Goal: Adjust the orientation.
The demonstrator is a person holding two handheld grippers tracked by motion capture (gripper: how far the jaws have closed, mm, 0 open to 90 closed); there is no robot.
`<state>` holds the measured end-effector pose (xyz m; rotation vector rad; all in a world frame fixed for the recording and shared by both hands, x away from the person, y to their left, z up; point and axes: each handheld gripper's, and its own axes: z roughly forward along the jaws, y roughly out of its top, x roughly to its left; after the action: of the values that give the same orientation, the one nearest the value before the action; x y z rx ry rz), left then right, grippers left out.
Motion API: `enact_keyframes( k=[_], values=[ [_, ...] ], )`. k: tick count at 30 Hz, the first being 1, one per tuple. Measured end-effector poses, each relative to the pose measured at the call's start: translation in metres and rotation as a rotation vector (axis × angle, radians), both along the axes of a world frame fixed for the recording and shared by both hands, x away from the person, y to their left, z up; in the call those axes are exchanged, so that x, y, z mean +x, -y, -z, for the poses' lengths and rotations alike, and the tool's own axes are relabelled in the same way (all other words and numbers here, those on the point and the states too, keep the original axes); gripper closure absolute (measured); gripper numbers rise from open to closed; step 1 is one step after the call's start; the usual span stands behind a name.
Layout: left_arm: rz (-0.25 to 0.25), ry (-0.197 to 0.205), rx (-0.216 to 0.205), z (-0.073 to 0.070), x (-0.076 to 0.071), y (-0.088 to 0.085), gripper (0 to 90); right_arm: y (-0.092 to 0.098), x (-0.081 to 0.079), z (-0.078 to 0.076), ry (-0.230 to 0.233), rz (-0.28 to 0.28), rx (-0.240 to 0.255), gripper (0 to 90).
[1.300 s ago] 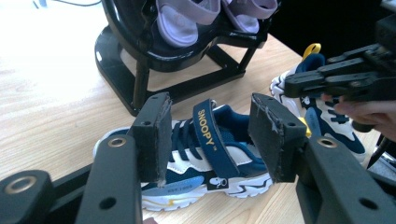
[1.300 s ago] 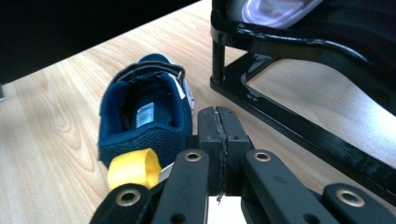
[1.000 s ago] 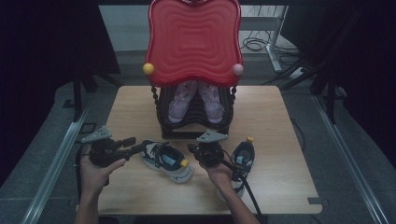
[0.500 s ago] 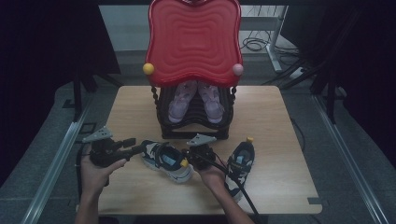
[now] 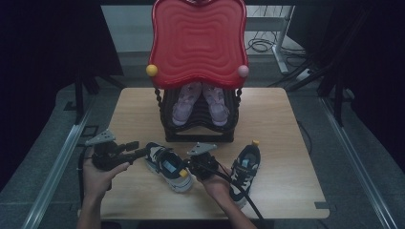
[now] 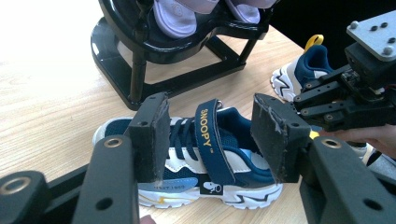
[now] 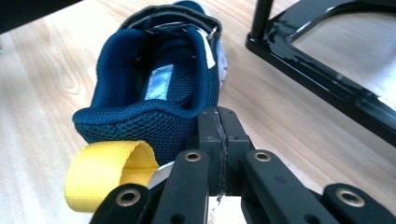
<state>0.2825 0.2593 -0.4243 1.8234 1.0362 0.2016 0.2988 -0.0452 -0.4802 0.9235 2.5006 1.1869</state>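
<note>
On the wooden counter (image 5: pixel 286 119), just in front of the black curved-slat shoe rack (image 5: pixel 198 129) that carries a pair of lilac children's shoes (image 5: pixel 200 102), lies a navy-and-white child's sneaker with a strap and a yellow heel loop (image 5: pixel 168 165). Its mate (image 5: pixel 244 168) rests a little to the right, apart from it.

The left tool (image 5: pixel 138 152) hangs at the toe end of the near sneaker with its jaws wide apart; in the left gripper view the two foam pads (image 6: pixel 150 136) frame the shoe's midsection without touching it, so it holds nothing. The right tool (image 5: pixel 191 167) sits at the heel with its jaws pressed together, pad against pad in the right gripper view (image 7: pixel 218 140), just behind the padded collar and beside the yellow loop (image 7: pixel 109 172). Whether anything thin is pinched between them I cannot tell.

By its look the sneaker should be light and soft: mesh upper, cushioned collar that will squash, firmer rubber sole. The heel loop or the stiff heel counter seem the safest places to take hold; across the midfoot above the sole would also give wide pads a firm, non-slippery bite.
</note>
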Motion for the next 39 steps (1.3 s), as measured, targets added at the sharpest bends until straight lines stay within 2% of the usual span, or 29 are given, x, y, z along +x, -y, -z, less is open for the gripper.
enact_keyframes(
  k=[21, 24, 39],
  values=[
    [-0.017, -0.001, -0.011, -0.001, 0.000, -0.004, 47.5, -0.018, -0.016, 0.000, -0.023, -0.093, 0.032, 89.8],
    [-0.018, 0.002, -0.012, -0.001, 0.000, -0.006, 47.5, -0.021, -0.018, 0.000, -0.051, -0.120, 0.068, 89.8],
    [-0.035, 0.004, -0.023, -0.002, -0.002, -0.011, 47.5, -0.045, -0.030, 0.003, -0.054, -0.198, 0.082, 89.8]
  ],
)
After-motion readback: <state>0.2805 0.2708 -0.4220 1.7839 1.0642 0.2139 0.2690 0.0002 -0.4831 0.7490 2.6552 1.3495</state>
